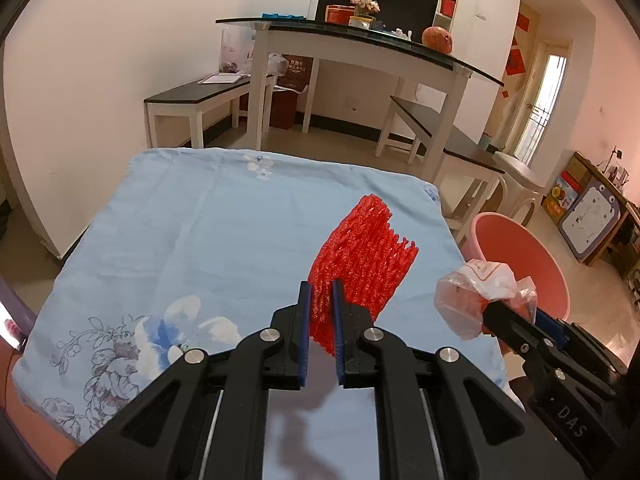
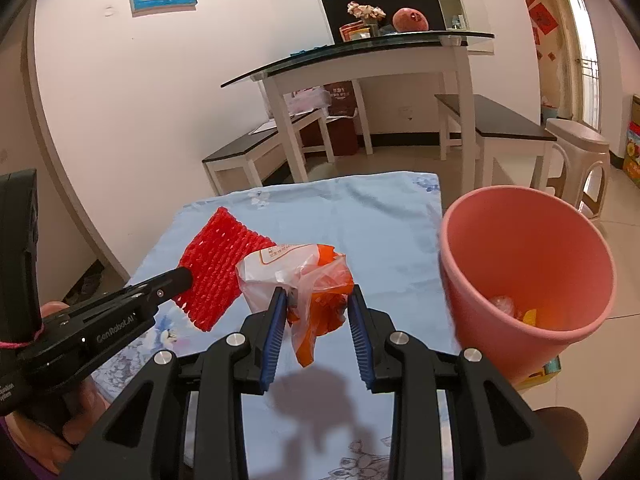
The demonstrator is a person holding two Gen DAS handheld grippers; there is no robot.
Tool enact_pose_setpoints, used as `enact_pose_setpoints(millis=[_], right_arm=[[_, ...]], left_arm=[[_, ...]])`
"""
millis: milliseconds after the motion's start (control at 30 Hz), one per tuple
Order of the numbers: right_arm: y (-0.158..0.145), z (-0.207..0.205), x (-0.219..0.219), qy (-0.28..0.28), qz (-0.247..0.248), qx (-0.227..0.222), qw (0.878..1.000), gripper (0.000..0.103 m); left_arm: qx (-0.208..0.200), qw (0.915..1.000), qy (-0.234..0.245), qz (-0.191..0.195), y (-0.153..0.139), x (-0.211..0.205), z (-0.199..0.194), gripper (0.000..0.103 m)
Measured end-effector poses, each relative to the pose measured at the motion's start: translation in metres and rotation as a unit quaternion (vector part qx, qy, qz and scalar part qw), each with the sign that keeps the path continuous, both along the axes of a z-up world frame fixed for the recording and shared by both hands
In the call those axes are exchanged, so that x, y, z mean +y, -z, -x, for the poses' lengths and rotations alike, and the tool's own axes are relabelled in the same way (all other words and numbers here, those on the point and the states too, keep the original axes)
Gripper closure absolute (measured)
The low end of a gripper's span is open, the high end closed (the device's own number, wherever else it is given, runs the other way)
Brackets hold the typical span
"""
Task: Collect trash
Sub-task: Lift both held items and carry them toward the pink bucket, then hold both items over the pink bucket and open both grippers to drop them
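Work surface: a desk covered by a light blue floral-print cloth [image 1: 224, 240], creased, its far edge square to the room. Beyond it stands a white-legged glass-topped table [image 1: 360, 46] carrying a round orange-red fruit [image 1: 438, 40] and a vase of flowers; dark-topped white benches [image 1: 192, 94] flank it on a beige tiled floor.

The left hand-held gripper [image 1: 321, 300] is clenched on a red foam mesh fruit sleeve [image 1: 360, 264], held raised above the cloth.

The right hand-held gripper [image 2: 318, 304] has its jaws set apart, yet a crumpled clear and orange plastic bag [image 2: 308, 280] hangs between them, caught against the left pad; whether it is firmly gripped cannot be told.

A pink plastic waste bin [image 2: 480, 264] stands just off the desk's right edge, with scraps visible inside. Open floor lies beyond the bin toward a beige plastic stool [image 2: 576, 148].
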State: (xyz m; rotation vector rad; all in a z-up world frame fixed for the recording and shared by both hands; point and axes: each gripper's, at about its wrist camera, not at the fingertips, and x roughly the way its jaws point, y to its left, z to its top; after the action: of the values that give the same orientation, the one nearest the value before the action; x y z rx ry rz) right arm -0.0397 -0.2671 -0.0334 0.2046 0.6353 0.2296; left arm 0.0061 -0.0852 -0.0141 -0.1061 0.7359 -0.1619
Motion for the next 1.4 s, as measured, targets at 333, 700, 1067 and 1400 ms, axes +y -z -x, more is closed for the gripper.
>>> enact_pose_setpoints(millis=[333, 700, 1067, 1400], right_arm=[[-0.002, -0.007, -0.025, 0.033, 0.002, -0.01, 0.999, 0.072], [-0.01, -0.009, -0.092, 0.123, 0.018, -0.032, 0.992, 0.072], [0.005, -0.01, -0.154, 0.191, 0.021, -0.018, 0.981, 0.072], [0.024, -0.017, -0.182, 0.213, 0.025, 0.002, 0.977, 0.072]], left_arm=[[-0.013, 0.9995, 0.027, 0.005, -0.005, -0.022, -0.011, 0.093], [-0.03, 0.9945, 0.097, 0.025, -0.016, -0.08, -0.028, 0.093], [-0.022, 0.9854, 0.168, 0.023, -0.01, -0.149, -0.04, 0.093], [0.012, 0.9799, 0.197, 0.026, 0.009, -0.191, -0.062, 0.093]])
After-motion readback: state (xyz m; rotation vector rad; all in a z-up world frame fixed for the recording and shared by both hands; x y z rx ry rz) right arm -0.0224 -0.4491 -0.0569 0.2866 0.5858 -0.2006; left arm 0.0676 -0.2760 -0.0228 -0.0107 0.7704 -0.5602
